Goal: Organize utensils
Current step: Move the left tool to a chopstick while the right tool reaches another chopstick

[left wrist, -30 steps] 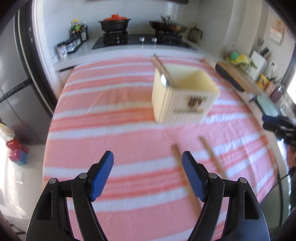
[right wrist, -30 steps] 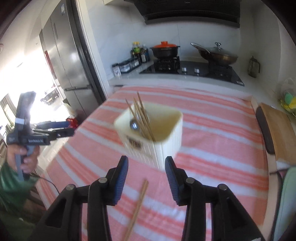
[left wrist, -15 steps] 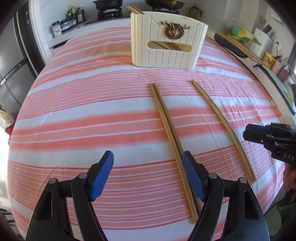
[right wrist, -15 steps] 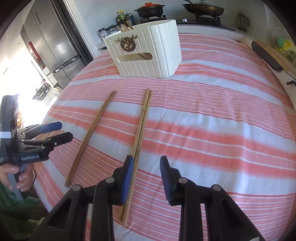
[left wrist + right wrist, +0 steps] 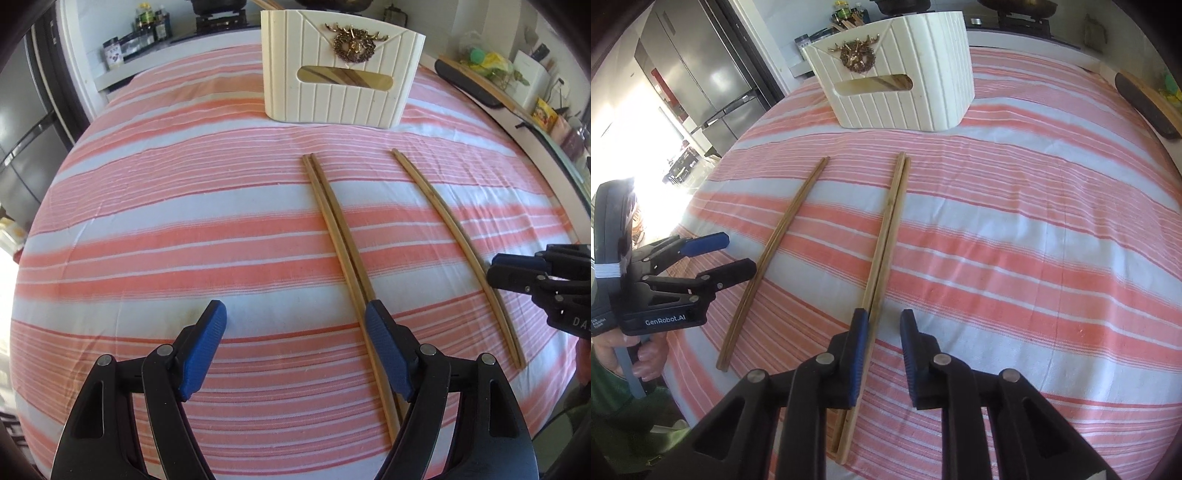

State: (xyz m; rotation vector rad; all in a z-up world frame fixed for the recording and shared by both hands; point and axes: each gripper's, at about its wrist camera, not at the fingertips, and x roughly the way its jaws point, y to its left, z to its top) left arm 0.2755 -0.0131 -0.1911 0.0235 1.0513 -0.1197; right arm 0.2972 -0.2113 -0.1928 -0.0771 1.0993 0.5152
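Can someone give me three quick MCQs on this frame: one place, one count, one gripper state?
1. Where is the cream holder relative to the chopsticks?
A. beyond their far tips
B. on top of them
C. left of them

2. How many chopstick pairs lie on the striped cloth?
A. one
B. two
C. four

3. The left gripper is:
A. shut on a chopstick
B. open, holding nothing
C. out of view

Key: 1 A, holder stands past the tips; 2 B, two separate pairs show; 3 B, fingers wide apart, bare cloth between.

Bright daylight, blown-out glare at left, fisheye-curved edges
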